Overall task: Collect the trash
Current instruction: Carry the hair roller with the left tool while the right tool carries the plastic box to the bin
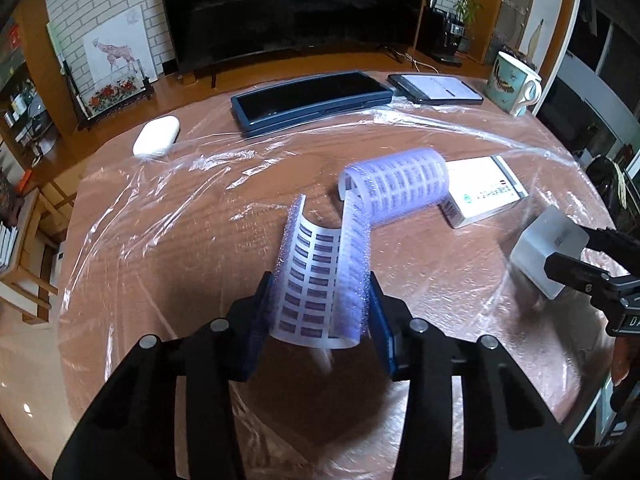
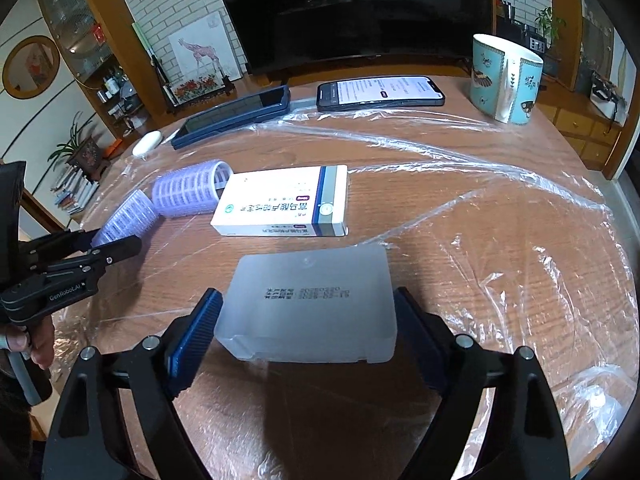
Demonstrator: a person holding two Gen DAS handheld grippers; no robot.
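My left gripper (image 1: pixel 320 280) is shut on a lavender hair roller (image 1: pixel 316 272), squeezed flat between the blue pads. A second lavender roller (image 1: pixel 396 188) lies just beyond it, touching a white medicine box (image 1: pixel 484 188). In the right wrist view my right gripper (image 2: pixel 306 296) is shut on a frosted white plastic box (image 2: pixel 308 304), with both pads against its sides. The left gripper (image 2: pixel 114 240) shows there at the left edge with its roller (image 2: pixel 128 216). Next to it are the loose roller (image 2: pixel 192 188) and the medicine box (image 2: pixel 280 204).
Crinkled clear plastic film (image 2: pixel 500 208) covers the round wooden table (image 1: pixel 180 248). At the far edge lie a dark device in a blue case (image 1: pixel 312 96), a lit phone (image 2: pixel 380 92), a patterned mug (image 2: pixel 506 80) and a small white case (image 1: pixel 156 136). A television stands behind.
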